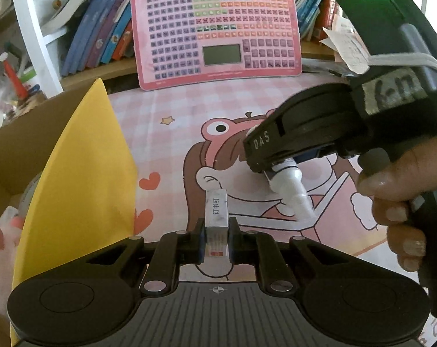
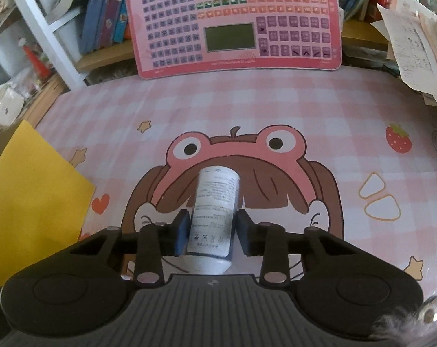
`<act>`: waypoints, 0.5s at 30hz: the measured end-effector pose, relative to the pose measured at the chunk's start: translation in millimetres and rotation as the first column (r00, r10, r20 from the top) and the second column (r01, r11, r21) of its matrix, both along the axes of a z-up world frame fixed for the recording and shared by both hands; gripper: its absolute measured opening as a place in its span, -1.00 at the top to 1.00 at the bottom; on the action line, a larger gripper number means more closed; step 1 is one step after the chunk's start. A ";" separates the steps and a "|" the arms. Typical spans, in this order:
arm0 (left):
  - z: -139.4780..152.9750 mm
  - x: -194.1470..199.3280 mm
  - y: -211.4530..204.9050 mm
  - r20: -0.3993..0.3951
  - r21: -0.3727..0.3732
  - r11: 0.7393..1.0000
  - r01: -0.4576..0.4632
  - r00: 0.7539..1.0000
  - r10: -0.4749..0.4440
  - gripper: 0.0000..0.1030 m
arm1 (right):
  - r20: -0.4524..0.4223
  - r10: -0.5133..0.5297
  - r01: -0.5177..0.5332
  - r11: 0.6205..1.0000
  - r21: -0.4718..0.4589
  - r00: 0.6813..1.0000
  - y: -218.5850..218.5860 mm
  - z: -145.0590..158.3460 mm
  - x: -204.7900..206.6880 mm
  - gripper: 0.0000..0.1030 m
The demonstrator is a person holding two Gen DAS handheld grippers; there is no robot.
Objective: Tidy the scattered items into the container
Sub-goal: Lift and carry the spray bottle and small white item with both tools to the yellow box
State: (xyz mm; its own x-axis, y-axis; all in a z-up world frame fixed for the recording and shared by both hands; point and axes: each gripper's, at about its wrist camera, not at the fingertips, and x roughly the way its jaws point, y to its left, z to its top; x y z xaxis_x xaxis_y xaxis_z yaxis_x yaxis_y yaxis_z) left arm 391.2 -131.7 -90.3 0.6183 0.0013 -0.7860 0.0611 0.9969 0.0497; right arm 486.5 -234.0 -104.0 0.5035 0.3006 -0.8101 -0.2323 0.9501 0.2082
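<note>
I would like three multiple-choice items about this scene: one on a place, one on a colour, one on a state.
1. Where is the yellow sheet?
A. left of the desk mat
B. on the keyboard chart
C. under the papers on the right

2. What colour is the chart's border?
A. green
B. pink
C. black

3. What does the left gripper hold?
A. nothing
B. a pen
C. a small staple box

Answers: 1 A, it lies at the left edge. 2 B, the frame is pink. 3 C, the jaws clamp the box.
</note>
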 end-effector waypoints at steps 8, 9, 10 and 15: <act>15.2 -17.7 -4.8 0.037 -0.004 0.998 0.069 0.997 -0.068 0.75 | -0.002 0.023 -0.023 1.000 -0.004 1.000 -16.2 13.7 -26.2 0.39; 18.7 -21.0 -5.4 0.042 -0.011 0.997 0.072 0.997 -0.072 0.75 | 0.006 0.034 -0.033 0.999 -0.016 0.999 -18.3 16.6 -32.4 0.39; 21.8 -23.6 -5.3 0.044 -0.018 0.997 0.074 0.996 -0.073 0.75 | 0.013 0.045 -0.045 0.999 -0.030 0.999 -20.5 19.0 -38.5 0.39; 38.4 -39.0 -3.5 0.050 -0.057 0.995 0.083 0.996 -0.081 0.75 | 0.023 0.057 -0.056 0.997 -0.061 0.998 -36.8 27.0 -66.9 0.39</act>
State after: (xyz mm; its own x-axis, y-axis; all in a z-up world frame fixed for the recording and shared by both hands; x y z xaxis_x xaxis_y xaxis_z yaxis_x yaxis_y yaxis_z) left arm 352.2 -135.2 -51.9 0.6508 -0.0967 -0.7531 0.1417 0.9899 -0.0047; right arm 419.6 -270.8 -77.0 0.5074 0.2805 -0.8148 -0.2906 0.9458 0.1447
